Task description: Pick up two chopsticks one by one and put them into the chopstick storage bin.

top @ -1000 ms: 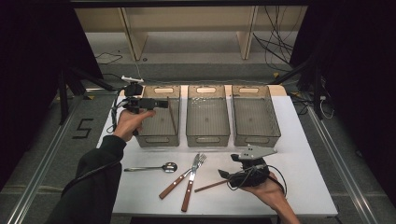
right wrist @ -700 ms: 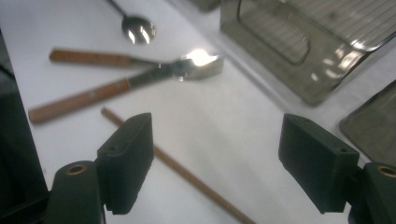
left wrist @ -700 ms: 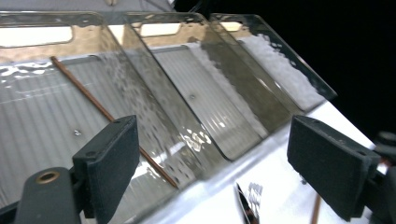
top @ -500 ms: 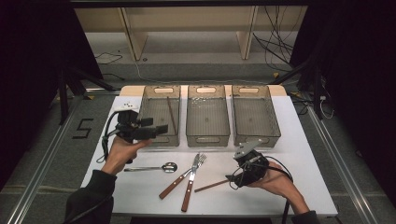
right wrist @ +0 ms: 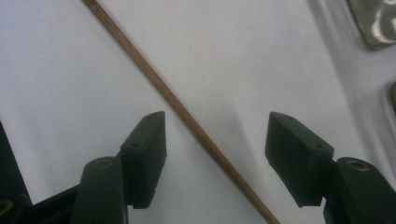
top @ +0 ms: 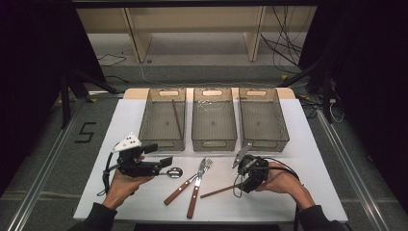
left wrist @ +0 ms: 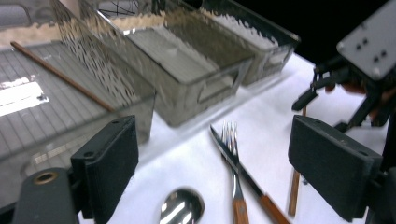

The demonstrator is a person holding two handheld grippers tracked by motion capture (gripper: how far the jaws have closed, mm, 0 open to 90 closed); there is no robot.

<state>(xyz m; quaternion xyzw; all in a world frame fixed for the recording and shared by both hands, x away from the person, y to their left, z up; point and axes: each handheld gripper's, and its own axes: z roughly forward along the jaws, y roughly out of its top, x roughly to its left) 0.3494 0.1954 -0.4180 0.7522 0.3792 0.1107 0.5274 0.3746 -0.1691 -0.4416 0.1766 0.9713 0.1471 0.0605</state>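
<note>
White surface (top: 312,159) stretches under everything we handle, with bare room along its left and right edges and its near edge just past our wrists. Our right gripper (right wrist: 215,158) points down at a brown wooden stick (right wrist: 187,116) lying on the surface; the stick runs slantwise between the fingers (right wrist: 144,149), which have just been closing but stand apart from it, untouched. Our left gripper (left wrist: 210,177) hovers with fingers wide over a spoon (left wrist: 182,207), beside a fork (left wrist: 232,163) and a knife (left wrist: 243,172) with wooden handles. Three clear bins sit side by side at the far edge: the left bin (top: 149,125) holds one matching stick (top: 177,118), while the middle bin (top: 231,137) and right bin (top: 281,134) look bare.
</note>
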